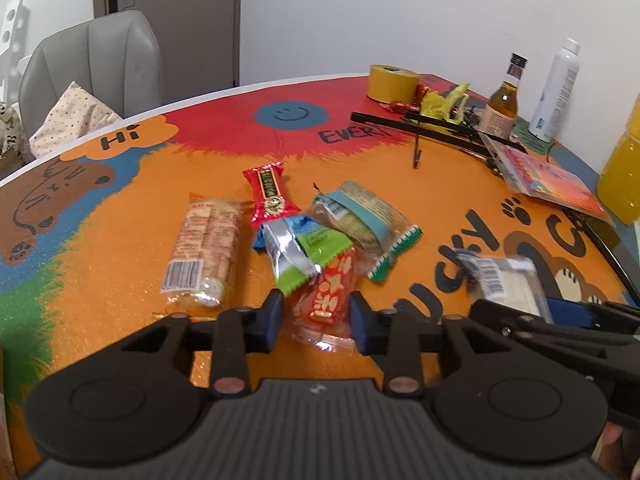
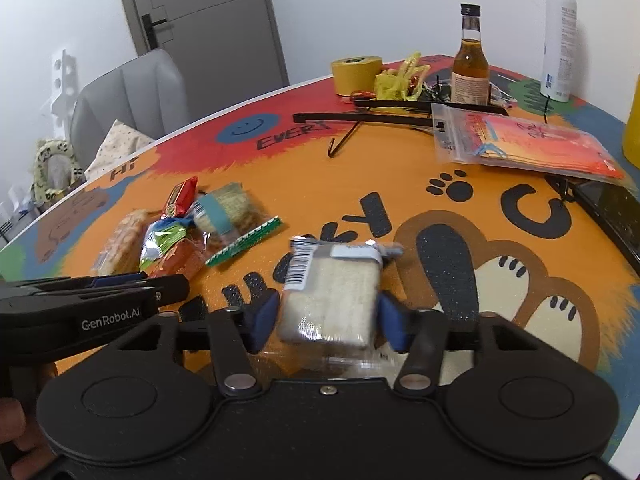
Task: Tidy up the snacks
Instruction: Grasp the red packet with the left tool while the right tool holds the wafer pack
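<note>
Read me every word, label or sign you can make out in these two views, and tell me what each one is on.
"GenRobot.AI": on the left gripper, seen from the right wrist.
"Hi": on the table mat.
"EVERY", partly cut off: on the mat, by the smiley face.
"UCKY" and "C": large letters on the mat; the first letter is hidden.
Print on the snack wrappers, bottle label, white spray can and barcodes: too small or blurred.

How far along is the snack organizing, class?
Nothing looks sorted yet. The right gripper brackets the wrapped pale cake; the left gripper, open, brackets the orange-red packet. The heaped snack pile on the table remains.
</note>
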A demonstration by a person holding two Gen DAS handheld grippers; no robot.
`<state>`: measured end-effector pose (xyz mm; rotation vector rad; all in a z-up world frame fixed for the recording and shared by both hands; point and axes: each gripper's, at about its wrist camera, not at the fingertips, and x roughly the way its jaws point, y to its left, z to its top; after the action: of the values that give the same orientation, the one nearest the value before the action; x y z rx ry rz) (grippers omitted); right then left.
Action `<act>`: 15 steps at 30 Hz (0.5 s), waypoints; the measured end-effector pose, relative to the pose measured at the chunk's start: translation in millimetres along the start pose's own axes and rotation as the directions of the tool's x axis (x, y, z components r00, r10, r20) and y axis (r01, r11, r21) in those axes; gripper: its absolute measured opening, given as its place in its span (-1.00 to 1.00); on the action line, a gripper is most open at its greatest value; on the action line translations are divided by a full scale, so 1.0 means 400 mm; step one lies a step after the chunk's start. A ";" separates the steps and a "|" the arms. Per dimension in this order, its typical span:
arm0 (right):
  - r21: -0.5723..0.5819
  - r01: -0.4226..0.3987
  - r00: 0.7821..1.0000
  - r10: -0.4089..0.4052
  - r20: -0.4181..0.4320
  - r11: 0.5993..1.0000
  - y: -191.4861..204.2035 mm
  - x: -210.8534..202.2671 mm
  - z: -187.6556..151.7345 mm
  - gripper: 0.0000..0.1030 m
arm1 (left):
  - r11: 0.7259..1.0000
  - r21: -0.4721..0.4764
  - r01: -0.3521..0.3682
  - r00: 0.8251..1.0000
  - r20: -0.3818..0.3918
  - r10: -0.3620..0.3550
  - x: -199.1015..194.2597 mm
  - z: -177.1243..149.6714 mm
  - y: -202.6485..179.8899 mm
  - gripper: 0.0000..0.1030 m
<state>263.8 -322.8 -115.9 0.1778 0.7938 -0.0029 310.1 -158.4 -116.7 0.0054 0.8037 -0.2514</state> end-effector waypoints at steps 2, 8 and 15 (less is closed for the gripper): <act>0.001 -0.015 1.000 0.015 -0.001 1.000 -0.005 -0.008 -0.005 -0.08 | 1.000 -0.001 0.009 1.000 -0.008 -0.009 -0.008 -0.006 -0.002 -0.38; 0.008 -0.029 1.000 0.029 -0.001 1.000 -0.008 -0.035 -0.025 -0.12 | 0.999 -0.007 0.036 0.999 -0.026 -0.036 -0.037 -0.027 -0.008 -0.40; 0.031 -0.060 0.998 0.060 0.015 0.998 -0.003 -0.069 -0.034 -0.13 | 0.998 -0.027 0.051 0.999 -0.015 -0.052 -0.087 -0.046 -0.001 -0.42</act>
<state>234.8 -323.8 -105.7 0.2310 0.7742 0.0403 273.7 -149.3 -104.7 -0.0383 0.8238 -0.2898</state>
